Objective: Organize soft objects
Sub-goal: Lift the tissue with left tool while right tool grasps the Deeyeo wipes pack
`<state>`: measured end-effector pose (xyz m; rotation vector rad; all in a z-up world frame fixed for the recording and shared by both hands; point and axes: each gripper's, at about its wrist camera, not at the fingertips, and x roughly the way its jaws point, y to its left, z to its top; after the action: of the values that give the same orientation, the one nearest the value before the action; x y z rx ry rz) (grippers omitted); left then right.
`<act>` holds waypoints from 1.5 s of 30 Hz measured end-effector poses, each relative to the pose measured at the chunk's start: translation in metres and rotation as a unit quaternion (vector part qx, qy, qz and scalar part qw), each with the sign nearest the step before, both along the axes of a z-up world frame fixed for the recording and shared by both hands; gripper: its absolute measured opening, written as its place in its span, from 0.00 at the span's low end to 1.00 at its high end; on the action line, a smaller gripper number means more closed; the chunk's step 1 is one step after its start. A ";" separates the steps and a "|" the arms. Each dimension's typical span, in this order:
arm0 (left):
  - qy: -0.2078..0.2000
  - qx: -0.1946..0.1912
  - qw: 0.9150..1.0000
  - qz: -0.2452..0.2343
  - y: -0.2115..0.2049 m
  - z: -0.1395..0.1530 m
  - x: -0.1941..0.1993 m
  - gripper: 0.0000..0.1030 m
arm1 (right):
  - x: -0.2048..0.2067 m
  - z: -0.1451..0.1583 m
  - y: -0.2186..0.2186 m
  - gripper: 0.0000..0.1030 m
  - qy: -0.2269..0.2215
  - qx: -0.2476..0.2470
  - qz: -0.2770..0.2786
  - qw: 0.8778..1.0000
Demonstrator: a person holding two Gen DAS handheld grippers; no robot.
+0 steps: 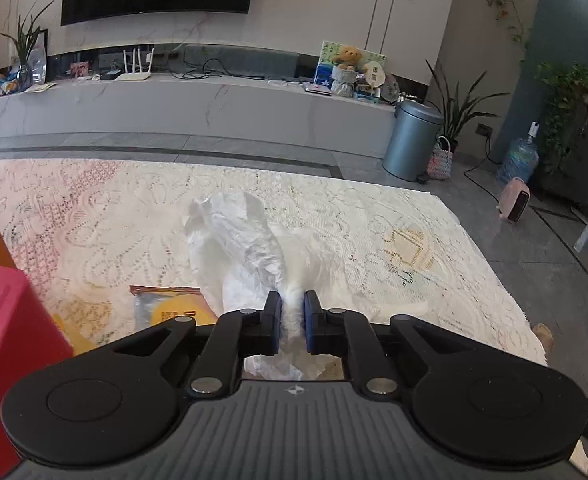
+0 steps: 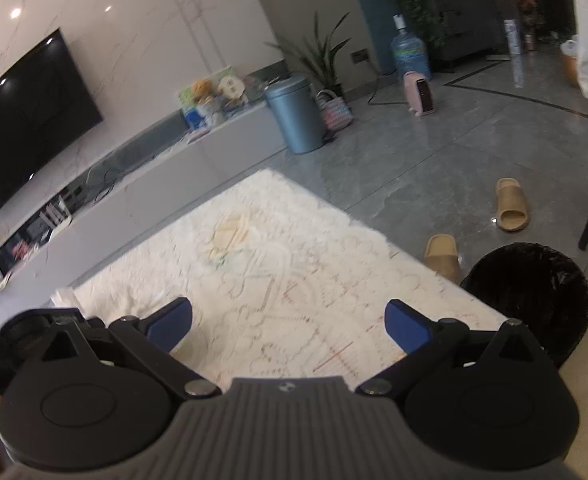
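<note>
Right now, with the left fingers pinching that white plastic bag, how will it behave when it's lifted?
The white plastic bag looks thin and crinkled, so it will probably hang limp and trail across the lace tablecloth. It seems very light. The left gripper pinches only a narrow fold, which might slip out.

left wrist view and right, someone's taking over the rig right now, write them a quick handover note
Left claw: shut on a fold of the white bag, which lies crumpled on the lace cloth.
Right claw: open, empty, over bare cloth.
Yellow packet lies left of the bag; red box at the far left edge; black bin on the floor to the right.
Done: bag gripped.
Left: move the bag and the packet to where they belong; nothing looks put away yet.
</note>
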<state>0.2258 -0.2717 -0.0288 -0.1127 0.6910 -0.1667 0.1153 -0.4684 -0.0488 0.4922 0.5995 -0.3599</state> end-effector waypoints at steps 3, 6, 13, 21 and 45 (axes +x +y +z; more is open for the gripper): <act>-0.008 -0.006 1.000 -0.006 0.012 0.016 -0.016 0.11 | 0.004 -0.005 0.005 0.98 0.019 -0.002 0.013 1.000; -0.021 -0.014 1.000 -0.018 0.025 0.034 -0.031 0.11 | 0.008 -0.005 0.013 0.98 0.022 -0.004 0.036 0.999; -0.043 -0.042 0.998 -0.022 0.067 0.066 -0.056 0.11 | 0.029 -0.010 0.043 0.98 0.029 0.004 0.105 0.994; -0.061 -0.070 0.996 -0.006 0.124 0.083 -0.072 0.12 | 0.058 -0.023 0.086 0.98 0.062 -0.017 0.209 0.976; -0.034 -0.119 0.991 0.060 0.216 0.040 -0.065 0.15 | 0.127 -0.052 0.199 0.92 0.043 -0.127 0.315 0.940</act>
<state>0.1609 -0.0560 0.0109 -0.3747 0.5928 -0.1354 0.2419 -0.2694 -0.1012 0.0206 0.7478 0.1542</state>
